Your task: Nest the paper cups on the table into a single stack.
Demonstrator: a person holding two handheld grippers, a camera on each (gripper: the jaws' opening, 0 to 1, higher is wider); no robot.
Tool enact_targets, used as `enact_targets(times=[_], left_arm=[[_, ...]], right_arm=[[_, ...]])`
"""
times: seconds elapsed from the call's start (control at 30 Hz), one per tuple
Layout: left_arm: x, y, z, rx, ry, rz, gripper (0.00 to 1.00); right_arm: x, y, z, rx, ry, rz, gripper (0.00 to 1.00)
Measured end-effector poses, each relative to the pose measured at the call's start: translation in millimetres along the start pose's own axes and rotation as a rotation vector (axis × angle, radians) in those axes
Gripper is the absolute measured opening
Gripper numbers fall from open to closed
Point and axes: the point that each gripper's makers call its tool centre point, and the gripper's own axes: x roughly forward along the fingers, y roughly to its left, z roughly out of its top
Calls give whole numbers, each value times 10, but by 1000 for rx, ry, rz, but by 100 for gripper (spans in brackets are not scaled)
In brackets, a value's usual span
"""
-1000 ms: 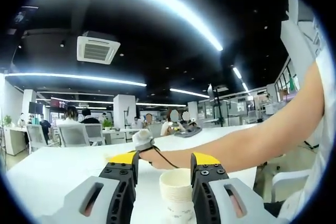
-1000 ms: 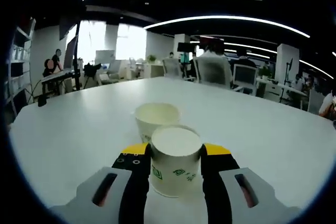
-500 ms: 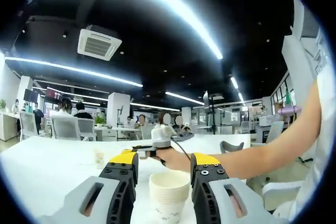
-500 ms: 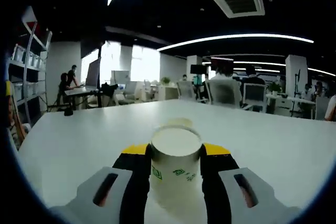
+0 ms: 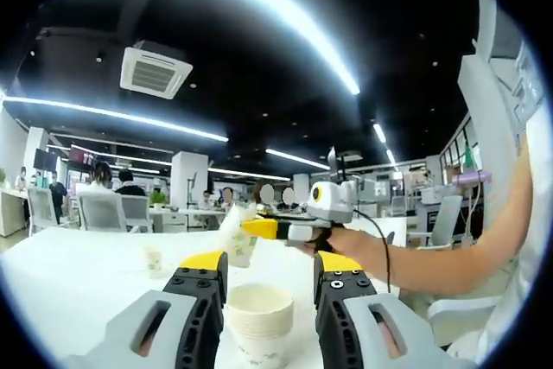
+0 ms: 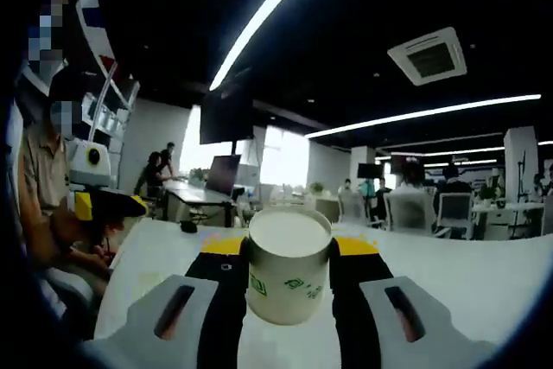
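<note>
A short stack of white paper cups [image 5: 259, 326] stands on the white table [image 5: 86, 278] between the jaws of my left gripper [image 5: 271, 258]. The stack touches the left jaw, and a gap shows at the right jaw. Beyond and above the stack, my right gripper [image 5: 259, 231] comes in from the right, held by a hand, with a tilted paper cup [image 5: 238, 244] in it. In the right gripper view, my right gripper [image 6: 289, 244] is shut on that cup [image 6: 288, 270], white with a green print, off the table. The left gripper [image 6: 104, 205] shows at the far left.
A single small paper cup [image 5: 154, 259] stands farther off on the table, to the left. The person's bare arm [image 5: 449, 257] reaches across the right side. Office chairs, desks and people sit well behind the table [image 6: 484, 283].
The right gripper lifted its cup away from another cup on the table and swung toward the left gripper, now showing above the stack. The stack shifted from the left gripper's right jaw to its left jaw.
</note>
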Motion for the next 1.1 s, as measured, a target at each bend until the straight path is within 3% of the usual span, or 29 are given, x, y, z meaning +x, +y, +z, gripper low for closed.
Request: enact_targets(times=[0.07, 0.2, 0.33, 0.5, 0.57, 0.73, 1.1], left_arm=[[8, -31, 8, 1, 0, -4, 42], [13, -120, 34, 13, 2, -18, 42], [-14, -187, 108, 11, -16, -28, 42], [-91, -324, 210, -18, -30, -61, 43], [-128, -348, 275, -52, -45, -63, 43], [-189, -416, 246, -82, -27, -72, 39], [-230, -509, 271, -142, -25, -94, 16]], right_arm=[[-82, 204, 196, 14, -39, 18, 39], [-280, 575, 393, -20, -70, 48, 39], [-563, 848, 582, -53, -128, 8, 39], [-663, 1113, 646, -45, -162, -12, 39], [-661, 1183, 645, -57, -165, -13, 39], [-647, 1297, 618, -76, -177, -12, 39], [-664, 1401, 622, -70, -224, -6, 39]])
